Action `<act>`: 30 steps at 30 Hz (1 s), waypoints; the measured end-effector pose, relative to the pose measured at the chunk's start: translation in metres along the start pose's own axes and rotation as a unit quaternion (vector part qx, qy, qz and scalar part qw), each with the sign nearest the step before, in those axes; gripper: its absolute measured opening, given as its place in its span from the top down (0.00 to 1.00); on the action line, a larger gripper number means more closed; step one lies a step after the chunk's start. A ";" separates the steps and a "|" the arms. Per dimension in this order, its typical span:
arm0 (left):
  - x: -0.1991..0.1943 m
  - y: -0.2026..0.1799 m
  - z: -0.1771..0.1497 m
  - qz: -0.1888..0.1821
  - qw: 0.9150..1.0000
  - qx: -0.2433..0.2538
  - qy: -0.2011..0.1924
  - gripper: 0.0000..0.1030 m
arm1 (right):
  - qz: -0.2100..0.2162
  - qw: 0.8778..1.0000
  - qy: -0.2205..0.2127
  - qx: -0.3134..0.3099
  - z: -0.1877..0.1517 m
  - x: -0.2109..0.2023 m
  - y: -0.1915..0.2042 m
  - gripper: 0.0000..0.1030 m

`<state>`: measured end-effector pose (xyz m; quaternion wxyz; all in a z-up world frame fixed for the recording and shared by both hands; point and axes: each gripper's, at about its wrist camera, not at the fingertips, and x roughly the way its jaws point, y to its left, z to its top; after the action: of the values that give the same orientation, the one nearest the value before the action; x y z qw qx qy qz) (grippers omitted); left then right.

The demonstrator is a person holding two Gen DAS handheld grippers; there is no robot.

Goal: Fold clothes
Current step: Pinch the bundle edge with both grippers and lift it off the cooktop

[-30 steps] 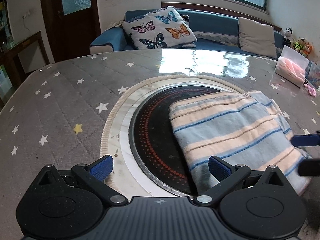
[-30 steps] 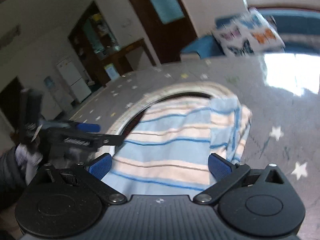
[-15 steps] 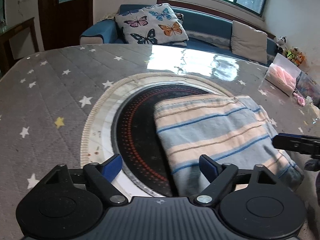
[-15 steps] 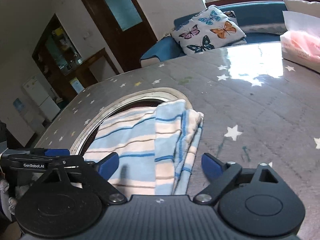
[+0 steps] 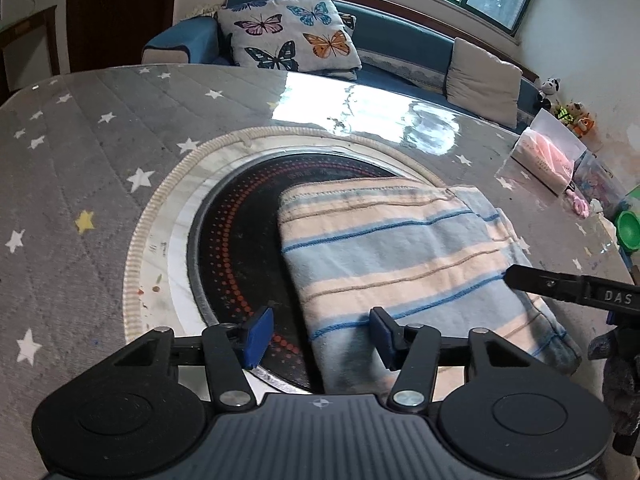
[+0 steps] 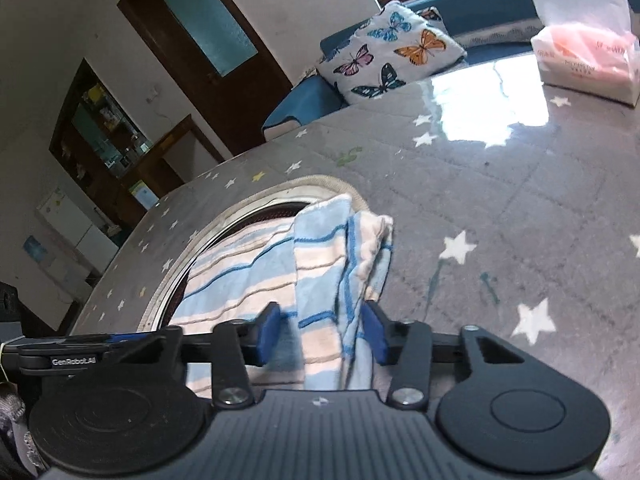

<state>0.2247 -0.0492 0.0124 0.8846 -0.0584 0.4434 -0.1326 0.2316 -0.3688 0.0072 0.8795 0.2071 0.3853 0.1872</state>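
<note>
A folded blue, cream and white striped cloth (image 5: 404,252) lies on the table, partly over the round black cooktop (image 5: 240,240). My left gripper (image 5: 320,334) is open and partly closed in, its fingers straddling the cloth's near left corner. In the right wrist view the cloth (image 6: 320,264) shows layered edges, and my right gripper (image 6: 322,334) is open with its blue pads on either side of the cloth's near right edge. The right gripper's black finger (image 5: 568,288) shows at the right of the left wrist view.
The grey star-patterned table cover (image 5: 100,168) surrounds the cooktop's cream rim (image 5: 156,208). A pink tissue pack (image 6: 588,56) and small items, a green cup (image 5: 628,228) among them, sit at the table's right side. A sofa with a butterfly cushion (image 5: 292,36) stands behind.
Both grippers have moved in to the cloth's near end and narrowed their jaws around it. The right gripper has swung from pointing left to looking along the cloth's right edge.
</note>
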 end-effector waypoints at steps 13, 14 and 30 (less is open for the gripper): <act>0.002 -0.001 0.002 -0.021 1.000 -0.018 -0.002 0.90 | 0.000 0.999 -0.007 0.052 -0.001 0.004 -0.007 0.83; 0.001 -0.001 0.003 -0.022 1.000 -0.019 -0.004 0.92 | 0.004 0.998 -0.008 0.059 0.000 0.002 -0.007 0.85; -0.075 0.055 -0.012 0.007 0.997 -0.051 -0.061 0.93 | 0.058 0.998 0.023 0.007 0.004 0.028 0.076 0.89</act>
<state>0.1821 0.0250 0.0509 0.9065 -0.1086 0.3955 -0.1000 0.2397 -0.2920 0.0316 0.8567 0.2311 0.3936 0.2401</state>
